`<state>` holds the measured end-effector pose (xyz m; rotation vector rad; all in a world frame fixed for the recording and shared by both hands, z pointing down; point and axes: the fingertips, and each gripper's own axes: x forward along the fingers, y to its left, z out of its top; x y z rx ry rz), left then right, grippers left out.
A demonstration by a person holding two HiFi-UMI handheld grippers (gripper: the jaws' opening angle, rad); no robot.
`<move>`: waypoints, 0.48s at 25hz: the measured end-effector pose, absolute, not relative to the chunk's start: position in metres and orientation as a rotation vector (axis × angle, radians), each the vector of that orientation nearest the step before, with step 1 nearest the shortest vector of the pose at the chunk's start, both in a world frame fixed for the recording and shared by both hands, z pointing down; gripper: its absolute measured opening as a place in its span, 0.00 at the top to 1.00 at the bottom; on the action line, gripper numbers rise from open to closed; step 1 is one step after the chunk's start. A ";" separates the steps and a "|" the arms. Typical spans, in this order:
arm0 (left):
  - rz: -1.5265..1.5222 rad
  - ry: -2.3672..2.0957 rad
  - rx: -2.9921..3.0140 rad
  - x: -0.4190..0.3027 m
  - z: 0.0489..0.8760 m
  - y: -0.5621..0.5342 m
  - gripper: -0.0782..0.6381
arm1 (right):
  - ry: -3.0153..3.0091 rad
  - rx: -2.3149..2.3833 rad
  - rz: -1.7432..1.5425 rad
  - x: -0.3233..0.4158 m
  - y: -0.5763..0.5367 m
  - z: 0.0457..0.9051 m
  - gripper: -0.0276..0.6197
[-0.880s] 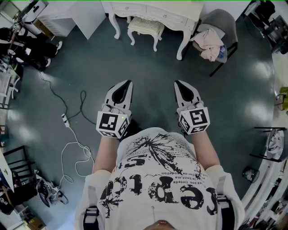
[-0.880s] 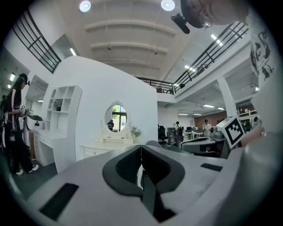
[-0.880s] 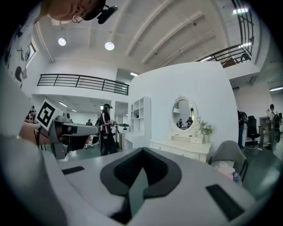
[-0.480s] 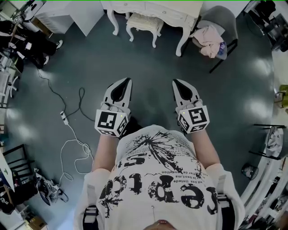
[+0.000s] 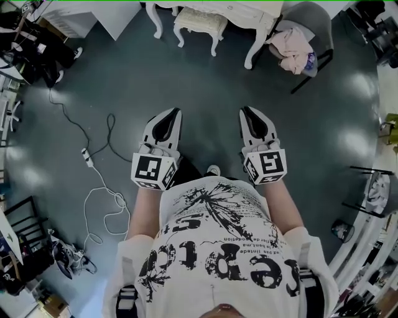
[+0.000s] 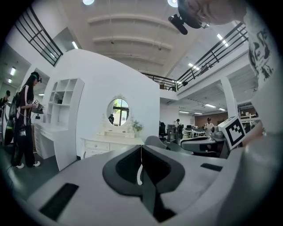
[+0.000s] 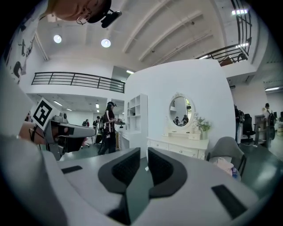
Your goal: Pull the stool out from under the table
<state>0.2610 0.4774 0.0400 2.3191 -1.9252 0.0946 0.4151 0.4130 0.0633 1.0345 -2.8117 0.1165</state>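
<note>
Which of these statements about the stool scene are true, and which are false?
1. The stool stands at the white table, between its legs. True.
2. The left gripper grips a leg of the stool. False: its jaws are together on nothing, and it hangs over the bare floor, well short of the stool.
3. A pink cloth lies on the grey chair beside the table. True.
4. The white cable lies on the floor on the right gripper's side. False: it lies on the left gripper's side.
5. Both grippers point towards the table. True.
</note>
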 end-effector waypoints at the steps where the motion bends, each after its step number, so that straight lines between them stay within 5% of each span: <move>1: 0.096 -1.920 2.306 0.255 0.044 0.474 0.86 | -2.801 1.036 0.123 0.409 0.409 0.067 0.81; 2: 0.098 -1.912 2.295 0.248 0.047 0.470 0.86 | -2.789 1.036 0.133 0.402 0.404 0.072 0.63; 3: 0.101 -1.905 2.287 0.240 0.050 0.466 0.86 | -2.776 1.042 0.142 0.395 0.398 0.075 0.56; 12: 0.116 -1.844 2.258 0.123 0.074 0.401 0.86 | -2.659 1.137 0.193 0.299 0.330 0.104 0.54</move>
